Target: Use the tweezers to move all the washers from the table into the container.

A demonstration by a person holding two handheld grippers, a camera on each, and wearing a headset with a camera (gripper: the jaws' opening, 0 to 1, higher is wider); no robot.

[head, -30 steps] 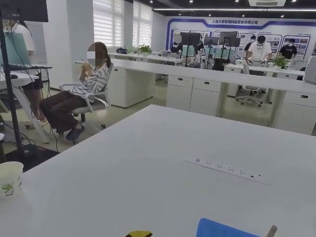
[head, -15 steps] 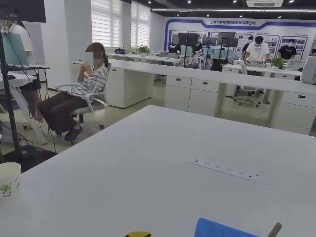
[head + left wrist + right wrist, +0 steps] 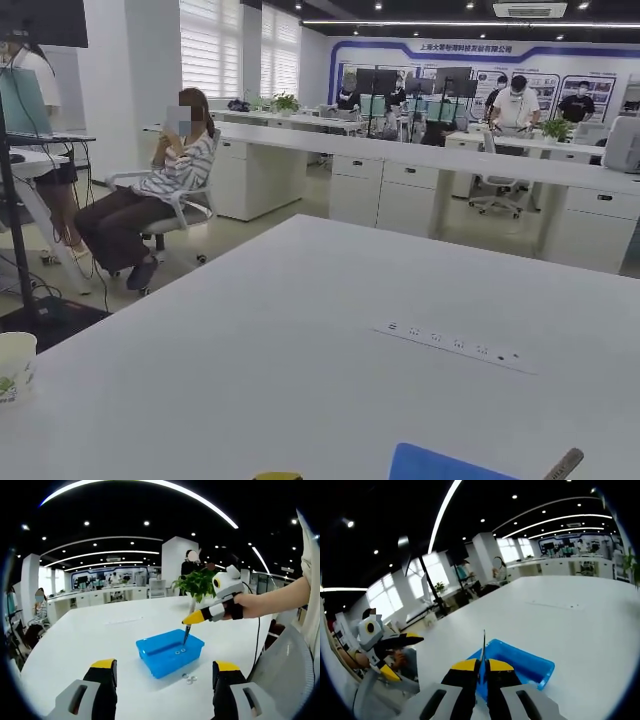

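Note:
A blue container sits on the white table, with a few washers lying inside it. Two more washers lie on the table just in front of its near corner. My right gripper is shut on the tweezers, whose tips point down into the container close to the washers there. From its own view, the tweezers stick up between the shut jaws over the container. My left gripper is open and holds nothing, a short way before the container.
A power strip lies flat in the table's middle. A paper cup stands at the left edge. A potted plant is behind the container. A person sits on a chair off the table's far left.
The head camera has drifted a little, shifting the room. The tweezers' rear end at the lower right edge has risen slightly. The container has stayed in place.

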